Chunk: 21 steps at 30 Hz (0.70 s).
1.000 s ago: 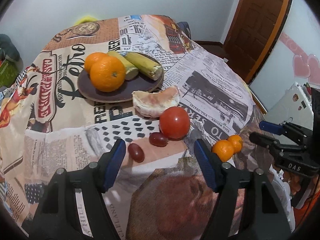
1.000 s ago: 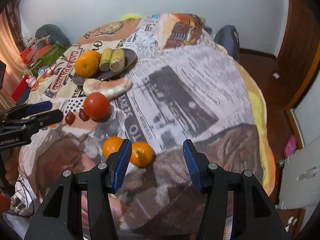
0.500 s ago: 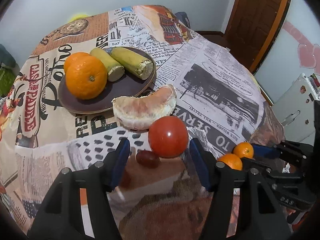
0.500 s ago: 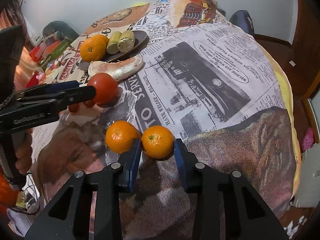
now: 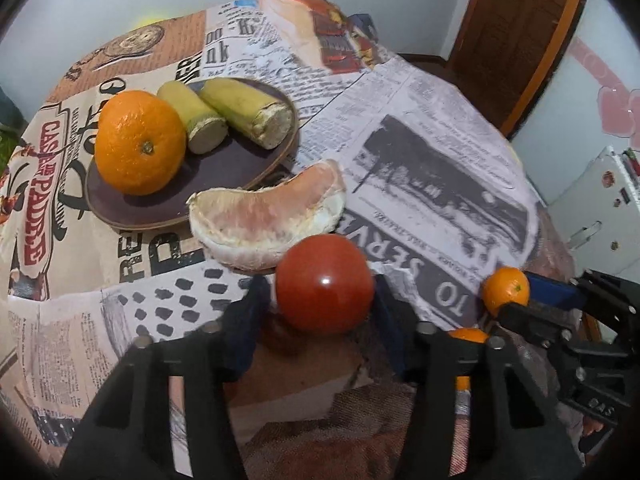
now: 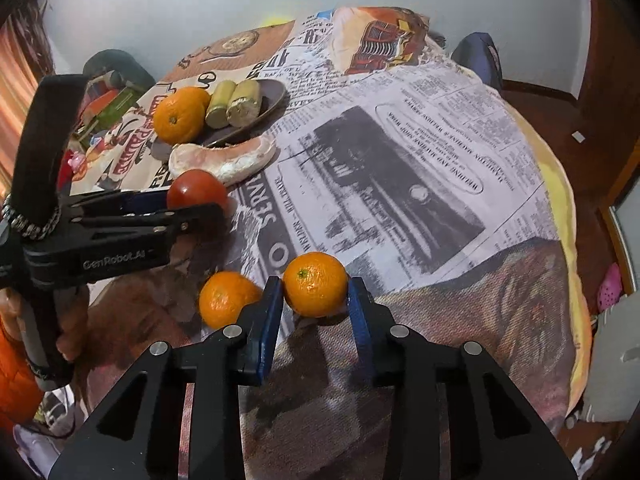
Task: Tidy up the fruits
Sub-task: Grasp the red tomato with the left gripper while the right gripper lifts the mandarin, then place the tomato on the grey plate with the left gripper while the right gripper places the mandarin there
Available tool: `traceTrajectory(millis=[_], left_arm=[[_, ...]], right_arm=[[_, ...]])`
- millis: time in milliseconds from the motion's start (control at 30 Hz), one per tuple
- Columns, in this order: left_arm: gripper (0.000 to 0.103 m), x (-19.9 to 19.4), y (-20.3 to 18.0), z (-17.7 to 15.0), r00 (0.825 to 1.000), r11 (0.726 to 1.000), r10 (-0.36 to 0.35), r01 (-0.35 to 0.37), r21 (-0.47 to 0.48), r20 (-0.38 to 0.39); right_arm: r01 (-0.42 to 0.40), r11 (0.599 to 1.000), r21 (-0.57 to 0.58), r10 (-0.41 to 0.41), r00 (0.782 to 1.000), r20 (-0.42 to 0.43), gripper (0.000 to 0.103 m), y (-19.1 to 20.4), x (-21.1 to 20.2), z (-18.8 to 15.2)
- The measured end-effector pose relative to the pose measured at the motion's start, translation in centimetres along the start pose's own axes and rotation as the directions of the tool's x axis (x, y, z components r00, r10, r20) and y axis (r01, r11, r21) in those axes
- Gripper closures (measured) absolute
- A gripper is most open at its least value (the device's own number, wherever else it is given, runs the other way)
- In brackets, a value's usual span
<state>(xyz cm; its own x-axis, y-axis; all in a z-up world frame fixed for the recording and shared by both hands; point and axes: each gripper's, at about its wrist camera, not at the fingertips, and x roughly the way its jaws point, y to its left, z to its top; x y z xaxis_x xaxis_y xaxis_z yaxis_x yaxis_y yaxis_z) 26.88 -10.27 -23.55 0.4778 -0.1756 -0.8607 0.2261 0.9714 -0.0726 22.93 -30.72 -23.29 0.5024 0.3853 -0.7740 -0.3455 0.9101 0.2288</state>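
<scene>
My left gripper [image 5: 325, 296] is shut on a red tomato [image 5: 325, 283], also seen in the right wrist view [image 6: 197, 189]. My right gripper [image 6: 316, 300] is shut on a small mandarin [image 6: 315, 283], held just off the cloth; it shows in the left wrist view [image 5: 505, 290]. A second mandarin [image 6: 226, 299] lies on the cloth just left of my right gripper. A brown plate [image 5: 224, 172] holds a large orange [image 5: 140, 142] and two yellow-green cut pieces [image 5: 244, 114]. A peeled pomelo wedge [image 5: 268, 216] lies beside the plate.
The table carries a newspaper-print cloth [image 6: 400, 168] that falls away at the right and near edges. A wooden door [image 5: 516, 32] stands at the back right. Clutter [image 6: 108, 96] sits past the table's left side. The grapes are hidden behind my left gripper.
Both grippers moved forward and closed: the left on the tomato, the right on the right-hand mandarin, which is now slightly raised. The grapes went out of sight.
</scene>
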Motion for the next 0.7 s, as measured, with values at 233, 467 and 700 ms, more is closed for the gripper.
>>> traceTrajectory(millis=[233,467,700], left_arm=[[0.057,-1.5,0.4,0.0,0.999,1.000,-0.010,0.010,-0.016,0.032],[0.058,-4.9,1.6,-0.2,0.993,0.999,-0.009,0.013,-0.032,0.116],[0.057,-8.0,4.5,-0.3,0.982,0.998,0.053,-0.044,-0.053,0.179]], right_arm=[[0.000,1.000,-0.010,0.000,0.999,0.036,0.072,0.7,-0.8,1.0],[-0.008,0.999,-0.054,0.011,0.999,0.046,0.072,2.2,-0.9,2.2],[-0.017,0.994,-0.105,0.027,0.996,0.088,0.072,4.3,-1.1,4.6]])
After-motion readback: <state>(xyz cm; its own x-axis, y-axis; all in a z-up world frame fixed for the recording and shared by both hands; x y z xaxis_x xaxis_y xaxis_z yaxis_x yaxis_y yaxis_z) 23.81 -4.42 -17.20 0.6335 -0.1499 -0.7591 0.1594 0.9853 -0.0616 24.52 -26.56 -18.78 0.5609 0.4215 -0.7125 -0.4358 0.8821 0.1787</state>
